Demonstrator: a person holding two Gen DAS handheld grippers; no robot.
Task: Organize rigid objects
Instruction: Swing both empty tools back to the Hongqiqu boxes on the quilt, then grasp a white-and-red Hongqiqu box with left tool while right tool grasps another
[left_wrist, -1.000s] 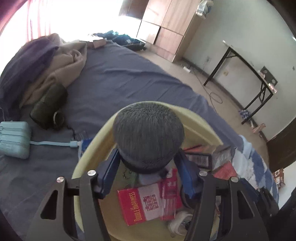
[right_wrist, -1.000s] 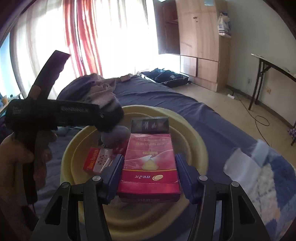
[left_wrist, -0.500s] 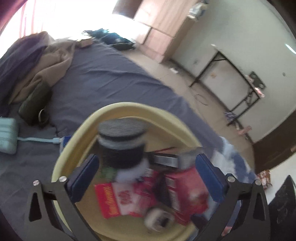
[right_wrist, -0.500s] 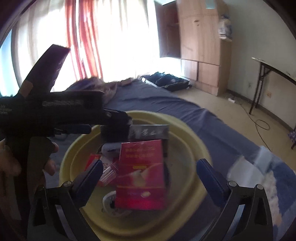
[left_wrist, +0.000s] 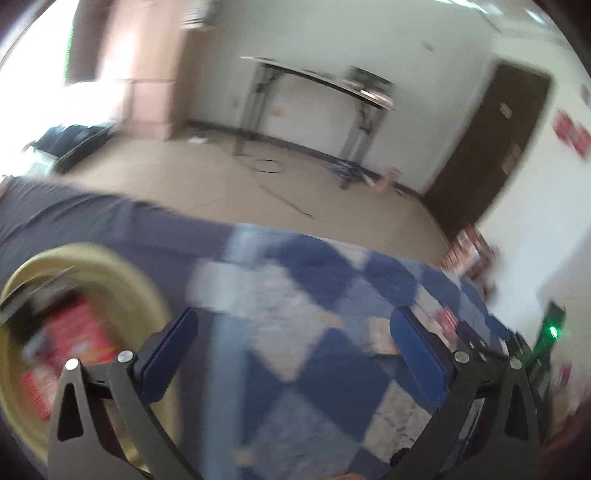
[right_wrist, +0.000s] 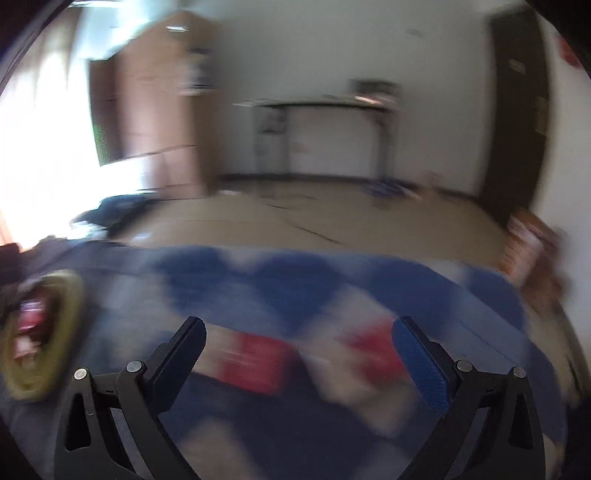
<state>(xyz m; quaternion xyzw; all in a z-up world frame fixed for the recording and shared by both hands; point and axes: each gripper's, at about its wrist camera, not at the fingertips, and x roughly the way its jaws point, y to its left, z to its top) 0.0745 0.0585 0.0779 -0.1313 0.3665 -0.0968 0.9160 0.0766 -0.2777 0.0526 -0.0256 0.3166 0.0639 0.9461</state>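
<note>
I see a blue-and-white checked blanket (left_wrist: 317, 332) filling the lower frame. My left gripper (left_wrist: 293, 347) and right gripper (right_wrist: 301, 354) stand wide, nothing between. Blurred red boxes (right_wrist: 258, 360) lie between the right jaws' tips; yellow basin (left_wrist: 122, 273) lower left, folding table (left_wrist: 317, 79) beyond.

A dark-framed folding table (left_wrist: 317, 79) stands against the white wall (left_wrist: 424, 48), a dark door (left_wrist: 491, 147) to its right. Daylight floods past a wooden wardrobe (right_wrist: 155, 110) onto the beige tiled floor (left_wrist: 207, 173).
</note>
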